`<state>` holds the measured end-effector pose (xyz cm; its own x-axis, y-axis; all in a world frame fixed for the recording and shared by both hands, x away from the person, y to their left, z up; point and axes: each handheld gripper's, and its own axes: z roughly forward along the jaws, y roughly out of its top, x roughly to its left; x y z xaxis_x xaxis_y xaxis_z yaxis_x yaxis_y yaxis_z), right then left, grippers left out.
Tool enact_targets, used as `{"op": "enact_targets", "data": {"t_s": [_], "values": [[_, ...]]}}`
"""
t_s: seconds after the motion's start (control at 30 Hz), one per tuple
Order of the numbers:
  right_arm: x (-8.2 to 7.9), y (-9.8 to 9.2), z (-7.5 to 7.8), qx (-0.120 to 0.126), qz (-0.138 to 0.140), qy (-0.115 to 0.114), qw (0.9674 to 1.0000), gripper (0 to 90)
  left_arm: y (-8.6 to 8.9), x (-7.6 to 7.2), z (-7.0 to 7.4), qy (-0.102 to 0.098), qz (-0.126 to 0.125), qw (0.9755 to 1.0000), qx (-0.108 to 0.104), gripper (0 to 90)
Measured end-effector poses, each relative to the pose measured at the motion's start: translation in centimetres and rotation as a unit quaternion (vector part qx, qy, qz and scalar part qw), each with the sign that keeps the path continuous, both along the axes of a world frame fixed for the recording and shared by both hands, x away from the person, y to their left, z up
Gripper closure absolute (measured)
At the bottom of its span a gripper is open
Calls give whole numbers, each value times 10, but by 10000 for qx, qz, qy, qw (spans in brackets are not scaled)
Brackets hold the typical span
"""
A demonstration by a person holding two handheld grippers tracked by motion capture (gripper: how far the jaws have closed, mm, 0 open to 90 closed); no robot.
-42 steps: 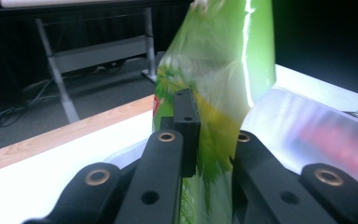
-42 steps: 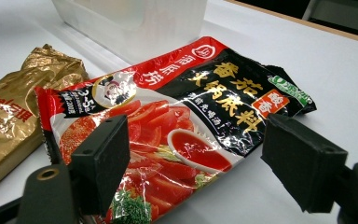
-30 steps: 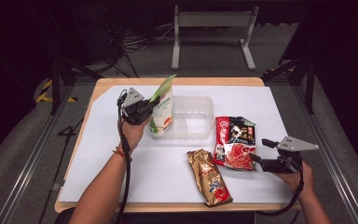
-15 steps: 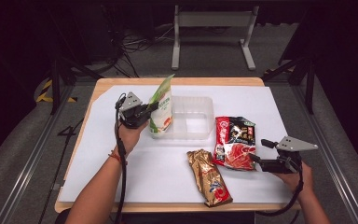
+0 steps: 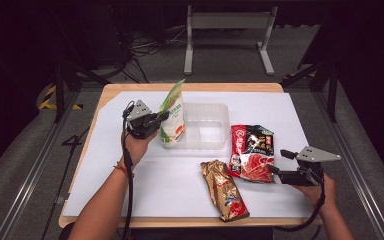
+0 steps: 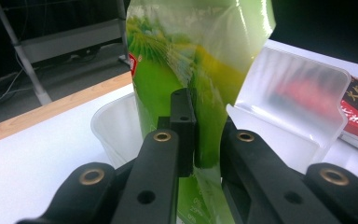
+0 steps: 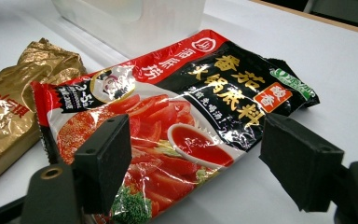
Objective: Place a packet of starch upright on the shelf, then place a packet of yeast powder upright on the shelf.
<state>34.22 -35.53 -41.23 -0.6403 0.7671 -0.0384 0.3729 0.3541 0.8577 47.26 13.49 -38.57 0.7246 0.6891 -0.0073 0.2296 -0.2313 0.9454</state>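
Left claw (image 5: 163,119) pinches the green-and-white plastic pouch (image 5: 172,116) at mid-height, jaws pressed onto the film; pouch stands upright at the left end of the clear plastic two-compartment tray (image 5: 215,112), whether inside it or against its wall cannot be told. Right claw (image 5: 274,170) is spread wide, low over the white-covered bench (image 5: 180,180), jaws flanking the near edge of the flat red-and-black tomato-print sachet (image 5: 250,152). Crumpled gold foil packet (image 5: 223,189) lies just left of the sachet.
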Motion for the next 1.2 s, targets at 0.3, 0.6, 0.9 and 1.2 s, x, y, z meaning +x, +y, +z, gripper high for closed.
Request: {"op": "enact_targets", "data": {"t_s": [0.3, 0.6, 0.9, 1.2], "values": [[0, -1, -1, -27, 8, -8, 10000, 254, 0, -2, 6, -90, -102, 9998, 151, 790], [4, 3, -1, -32, 36, 12, 10000, 254, 7, -19, 18, -133, -289, 9991, 263, 481], [7, 6, -2, -35, 75, 55, 10000, 252, 24, -51, 20, -14, -878, 9939, 670, 337], [5, 6, -2, -74, 58, 44, 9999, 253, 27, -71, 4, 385, -1391, 9868, 732, 319]]}}
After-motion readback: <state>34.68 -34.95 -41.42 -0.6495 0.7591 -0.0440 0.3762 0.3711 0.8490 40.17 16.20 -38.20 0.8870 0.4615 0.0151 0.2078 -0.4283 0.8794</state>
